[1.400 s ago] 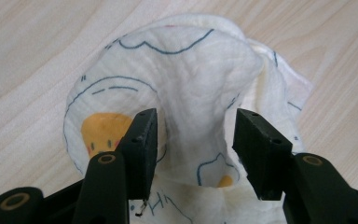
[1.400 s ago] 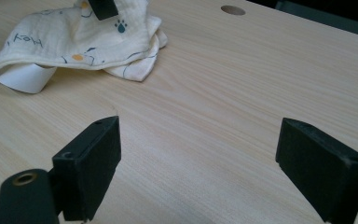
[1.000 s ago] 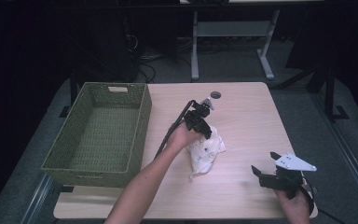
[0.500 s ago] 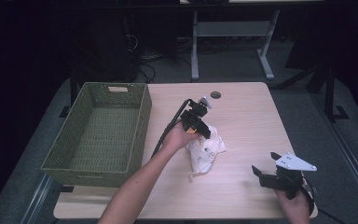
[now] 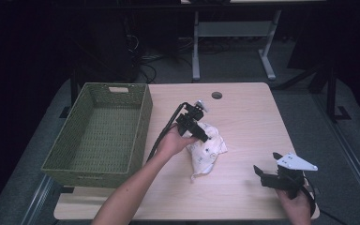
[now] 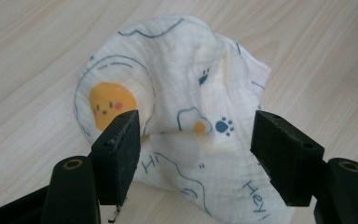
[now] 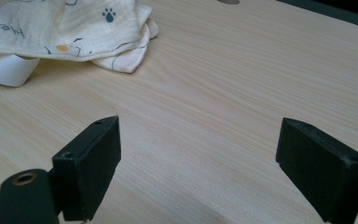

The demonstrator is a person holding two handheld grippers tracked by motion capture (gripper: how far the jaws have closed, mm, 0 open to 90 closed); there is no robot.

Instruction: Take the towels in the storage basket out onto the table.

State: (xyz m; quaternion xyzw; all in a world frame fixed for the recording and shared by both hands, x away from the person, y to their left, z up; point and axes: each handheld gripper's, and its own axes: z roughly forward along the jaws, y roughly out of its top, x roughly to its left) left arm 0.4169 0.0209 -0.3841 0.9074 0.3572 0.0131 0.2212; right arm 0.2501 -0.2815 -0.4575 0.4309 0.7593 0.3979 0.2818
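Note:
A crumpled cream cloth printed with paw marks, blue lines and an orange face lies mid-table. In the left gripper view the cloth bunches up just beyond and under the jaws. My left gripper hovers at the cloth's upper-left edge. Its jaws have just been opening and stand wide, pads clear of the fabric. My right gripper rests open near the table's front right corner, pointing left. Between its spread jaws is bare wood, with the cloth farther off.
A green woven basket stands on the left part of the wooden table. A round cable hole sits near the far edge. A white tag peeks from under the cloth. Dark floor and a desk frame lie beyond.
The left gripper's jaws have spread apart and let go of the cloth, and the hand has drawn slightly back to the left. The right gripper has stayed put.

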